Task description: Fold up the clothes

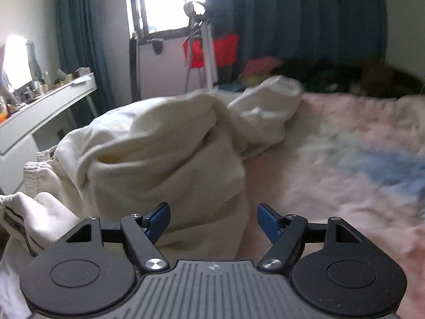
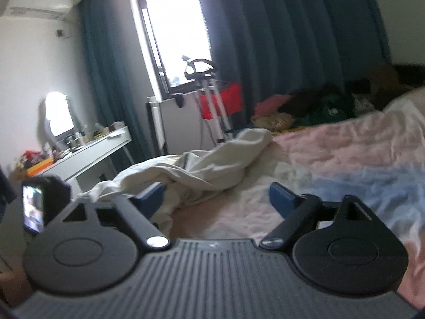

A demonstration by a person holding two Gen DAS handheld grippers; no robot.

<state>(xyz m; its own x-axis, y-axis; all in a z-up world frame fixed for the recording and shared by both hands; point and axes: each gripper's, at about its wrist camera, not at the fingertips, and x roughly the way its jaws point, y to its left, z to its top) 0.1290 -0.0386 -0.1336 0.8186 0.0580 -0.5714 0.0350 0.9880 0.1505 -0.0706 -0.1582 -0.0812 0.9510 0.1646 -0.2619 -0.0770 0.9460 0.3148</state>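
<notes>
Claws left (image 1: 213, 219) and right (image 2: 216, 198) gape wide near one cream garment (image 1: 159, 154).

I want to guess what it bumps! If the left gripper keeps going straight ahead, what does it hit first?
Most likely the crumpled white garment: the open left gripper points at its near fold, just ahead.
</notes>
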